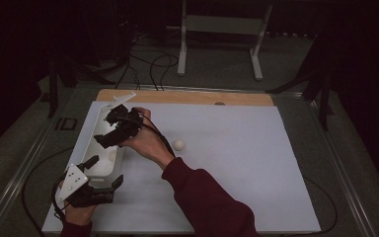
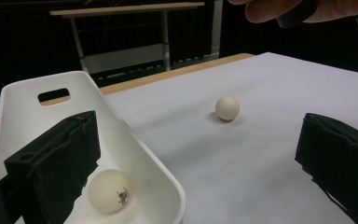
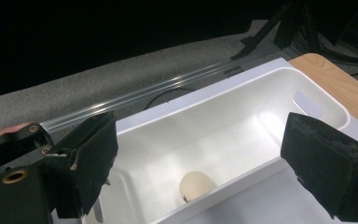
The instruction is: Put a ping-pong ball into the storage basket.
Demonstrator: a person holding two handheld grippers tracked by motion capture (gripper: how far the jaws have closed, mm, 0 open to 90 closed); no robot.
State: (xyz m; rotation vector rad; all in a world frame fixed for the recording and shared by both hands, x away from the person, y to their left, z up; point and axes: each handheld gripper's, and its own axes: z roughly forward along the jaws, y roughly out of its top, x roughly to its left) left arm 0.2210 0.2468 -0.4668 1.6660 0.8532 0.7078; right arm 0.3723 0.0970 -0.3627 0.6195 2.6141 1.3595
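Right tongs hang wide and empty over the white bin holding one ball, left tongs gape beside it; next, approach the bench's remaining ball squarely from above.

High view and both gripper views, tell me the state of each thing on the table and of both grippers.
White bin: upright, holding one ball.
Ball in bin: resting on the bin floor, ungripped.
Loose ball: lying free on the white sheet.
Left gripper: jaws open, one inside the bin, one outside.
Right gripper: jaws open, empty, above the bin.
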